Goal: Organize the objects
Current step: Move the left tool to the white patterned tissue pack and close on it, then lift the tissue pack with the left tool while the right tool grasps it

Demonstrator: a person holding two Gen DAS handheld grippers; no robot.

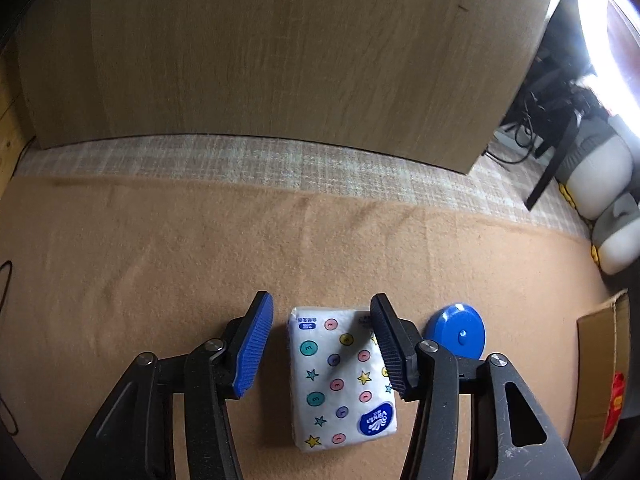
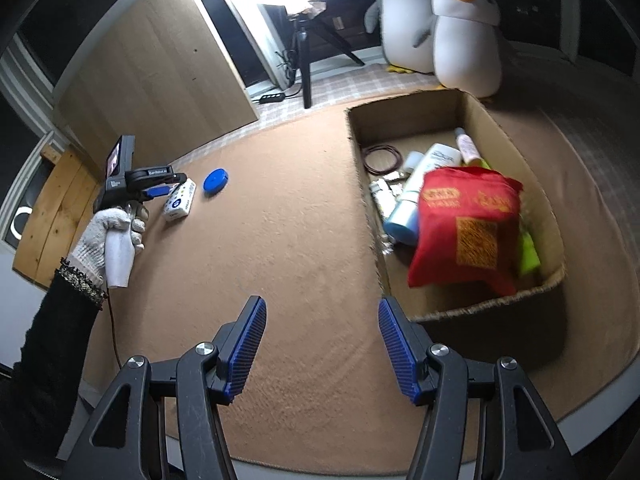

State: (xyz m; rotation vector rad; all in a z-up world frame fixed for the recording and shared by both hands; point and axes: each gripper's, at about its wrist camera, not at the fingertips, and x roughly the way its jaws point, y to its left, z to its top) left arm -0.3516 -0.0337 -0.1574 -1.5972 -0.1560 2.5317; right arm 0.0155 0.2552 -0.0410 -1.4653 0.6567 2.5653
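1. Left claw spread wide over a tan blanket, straddling a white tissue pack printed with coloured dots and stars; right pad overlapping the pack's right edge in the left wrist view, left pad clear of it; contact impossible to tell.
2. Blue round tape measure lying flat on the blanket just beside the pack, on its right.
3. Seen from the right wrist camera: gloved left hand gripping the white handle, claw poised at the tissue pack, tape measure just beyond.
4. Right claw spread wide and holding nothing, hovering above bare blanket, well apart from the pack.
5. Open cardboard box on the blanket to the right, holding a red pouch, white bottles, a small pink-capped bottle and a dark coiled cord.
6. Two plush penguins standing behind the box, beside a tripod and a wooden panel.
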